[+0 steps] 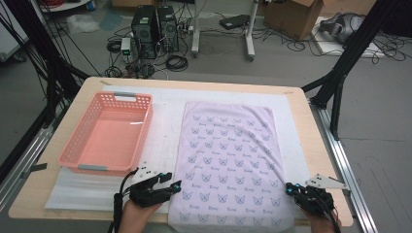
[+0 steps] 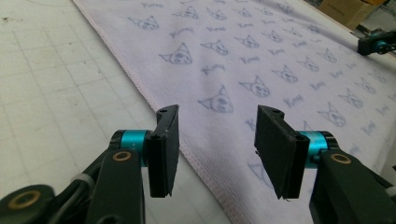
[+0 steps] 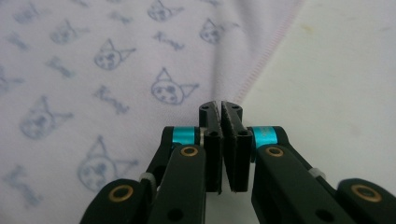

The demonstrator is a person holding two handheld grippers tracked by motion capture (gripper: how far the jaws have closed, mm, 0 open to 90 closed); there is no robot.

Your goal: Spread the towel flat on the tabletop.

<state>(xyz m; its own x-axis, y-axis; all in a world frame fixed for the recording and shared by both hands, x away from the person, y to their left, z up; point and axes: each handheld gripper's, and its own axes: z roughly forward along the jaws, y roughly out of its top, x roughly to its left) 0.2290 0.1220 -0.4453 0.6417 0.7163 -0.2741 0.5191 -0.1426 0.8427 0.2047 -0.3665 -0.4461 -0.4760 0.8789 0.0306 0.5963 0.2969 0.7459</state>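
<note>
Your left tool (image 2: 217, 149) stands half open over the towel (image 1: 226, 155)'s left hem, lower centre of frame. Your right tool (image 3: 222, 140) is closed, empty, above the towel's right hem. Towel lies flat on the desk (image 1: 311, 126).

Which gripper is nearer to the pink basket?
Left. The left gripper sits just below the pink basket's near end, at the towel's left edge; the right gripper is across the towel at its right edge.

Beyond my table (image 1: 311, 145): grey floor (image 1: 379, 131), two computer towers (image 1: 155, 28) far, tangled cables (image 1: 176, 62), cardboard box (image 1: 291, 17) far right.
</note>
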